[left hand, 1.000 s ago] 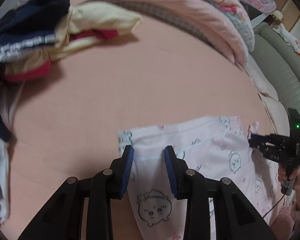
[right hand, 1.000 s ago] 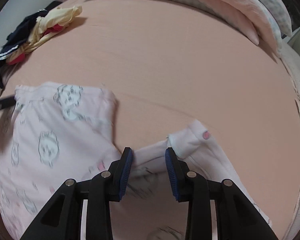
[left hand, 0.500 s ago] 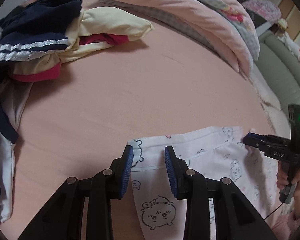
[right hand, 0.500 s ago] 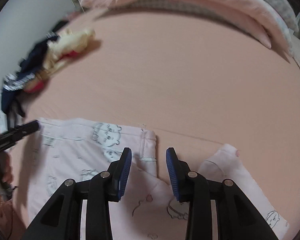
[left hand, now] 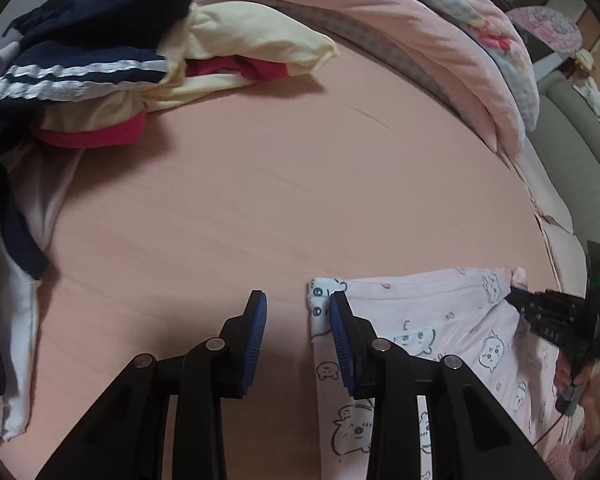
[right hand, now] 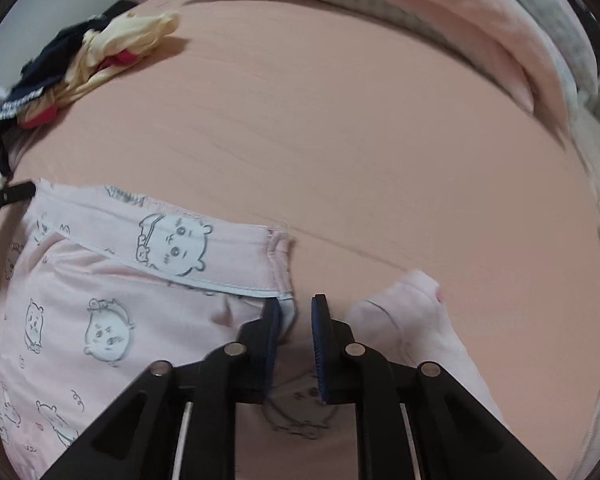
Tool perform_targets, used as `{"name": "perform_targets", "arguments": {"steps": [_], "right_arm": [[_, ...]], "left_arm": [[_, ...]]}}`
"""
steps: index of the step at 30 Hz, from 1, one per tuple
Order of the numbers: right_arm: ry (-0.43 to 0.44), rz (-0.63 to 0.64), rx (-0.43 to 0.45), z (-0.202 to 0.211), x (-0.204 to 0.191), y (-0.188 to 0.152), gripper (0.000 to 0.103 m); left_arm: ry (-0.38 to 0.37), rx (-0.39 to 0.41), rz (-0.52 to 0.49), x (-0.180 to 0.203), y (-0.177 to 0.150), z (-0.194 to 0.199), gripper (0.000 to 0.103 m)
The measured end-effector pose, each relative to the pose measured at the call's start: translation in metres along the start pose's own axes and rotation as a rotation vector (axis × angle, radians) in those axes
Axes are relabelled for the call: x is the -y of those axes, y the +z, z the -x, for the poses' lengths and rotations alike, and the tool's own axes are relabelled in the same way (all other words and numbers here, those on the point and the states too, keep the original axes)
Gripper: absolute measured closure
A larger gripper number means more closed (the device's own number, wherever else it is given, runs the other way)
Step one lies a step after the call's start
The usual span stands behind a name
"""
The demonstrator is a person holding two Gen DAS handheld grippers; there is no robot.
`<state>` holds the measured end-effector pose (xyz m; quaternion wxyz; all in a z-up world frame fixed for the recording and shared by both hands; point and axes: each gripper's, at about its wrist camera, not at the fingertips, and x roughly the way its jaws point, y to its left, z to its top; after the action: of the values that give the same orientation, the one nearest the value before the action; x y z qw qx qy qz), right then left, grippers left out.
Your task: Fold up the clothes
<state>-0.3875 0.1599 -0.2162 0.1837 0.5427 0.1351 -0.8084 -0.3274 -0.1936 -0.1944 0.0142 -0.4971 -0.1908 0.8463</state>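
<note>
A pink printed garment lies flat on the bed, near a pile of clothes and folded quilts. The left hand-held gripper stands spread over bare sheet beside the garment's corner; the right hand-held gripper is closing at the opposite corner, hem not yet pinched.

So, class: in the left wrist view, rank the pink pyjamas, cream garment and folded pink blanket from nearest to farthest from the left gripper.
1. Pink pyjamas, touching its right finger.
2. Cream garment, far left.
3. Pink blanket, far right edge.

Left gripper.

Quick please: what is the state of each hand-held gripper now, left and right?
Left hand-held gripper: open, nothing between its fingers; pink printed garment lies beside it.
Right hand-held gripper: jaws closing at the garment's corner, not yet gripping.
</note>
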Motion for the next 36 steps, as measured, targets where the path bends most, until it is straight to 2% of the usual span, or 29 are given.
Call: {"name": "perform_targets", "arguments": {"steps": [3,6,9,10,11,13,14,16,18,20,23,25,27,29,30,32,34,35,36], "right_arm": [[-0.015,-0.018,0.058,0.016,-0.001,-0.001,0.089],[0.074,-0.061,0.111,0.03,-0.001,0.003,0.085],[0.124,-0.089,0.07,0.02,0.001,0.011,0.085],[0.156,-0.096,0.047,0.009,-0.002,0.014,0.085],[0.189,-0.106,0.021,0.0,-0.003,0.016,0.085],[0.225,-0.124,-0.005,-0.007,-0.003,0.016,0.087],[0.254,-0.135,-0.002,-0.006,-0.003,0.016,0.098],[0.363,-0.162,0.044,0.006,0.001,0.014,0.098],[0.41,-0.165,0.138,0.027,0.007,0.02,0.1],[0.393,-0.171,0.195,0.037,0.012,0.028,0.1],[0.31,-0.193,0.155,0.013,0.018,0.042,0.1],[0.276,-0.215,0.095,-0.004,0.021,0.044,0.1],[0.303,-0.232,0.098,0.002,0.019,0.04,0.099],[0.342,-0.202,0.127,0.024,0.007,0.034,0.095],[0.345,-0.182,0.134,0.034,0.0,0.031,0.083],[0.308,-0.15,0.101,0.04,-0.016,0.027,0.063],[0.292,-0.149,0.03,0.029,-0.025,0.024,0.063],[0.278,-0.146,-0.001,0.021,-0.024,0.021,0.066],[0.266,-0.136,-0.026,0.013,-0.028,0.02,0.081]], "left_arm": [[-0.018,0.003,0.013,-0.002,0.001,0.002,0.074],[-0.096,-0.019,0.008,-0.003,0.001,0.0,0.074],[-0.14,-0.058,-0.038,0.007,-0.003,-0.008,0.074],[-0.135,-0.051,-0.059,0.011,-0.004,-0.009,0.074],[-0.123,-0.037,-0.084,0.016,-0.007,-0.011,0.078],[-0.103,-0.012,-0.126,0.025,-0.009,-0.014,0.099],[-0.084,0.006,-0.131,0.027,-0.009,-0.012,0.099],[-0.043,0.073,-0.141,0.03,-0.004,0.002,0.099],[0.015,0.136,-0.166,0.029,0.004,0.018,0.099],[0.029,0.114,-0.154,0.021,0.011,0.014,0.096],[0.041,-0.004,-0.081,0.003,0.012,-0.015,0.09],[0.022,0.015,-0.06,0.001,0.017,-0.011,0.089],[-0.005,0.066,-0.055,0.002,0.025,0.006,0.085],[-0.017,0.075,-0.045,-0.001,0.027,0.01,0.054],[-0.02,0.073,-0.037,-0.003,0.028,0.01,0.052],[-0.025,0.071,-0.023,-0.008,0.029,0.011,0.052],[-0.012,0.04,-0.018,-0.009,0.021,0.002,0.053],[-0.011,0.028,-0.021,-0.006,0.019,-0.004,0.059],[-0.009,0.016,-0.024,-0.003,0.017,-0.009,0.065]]}}
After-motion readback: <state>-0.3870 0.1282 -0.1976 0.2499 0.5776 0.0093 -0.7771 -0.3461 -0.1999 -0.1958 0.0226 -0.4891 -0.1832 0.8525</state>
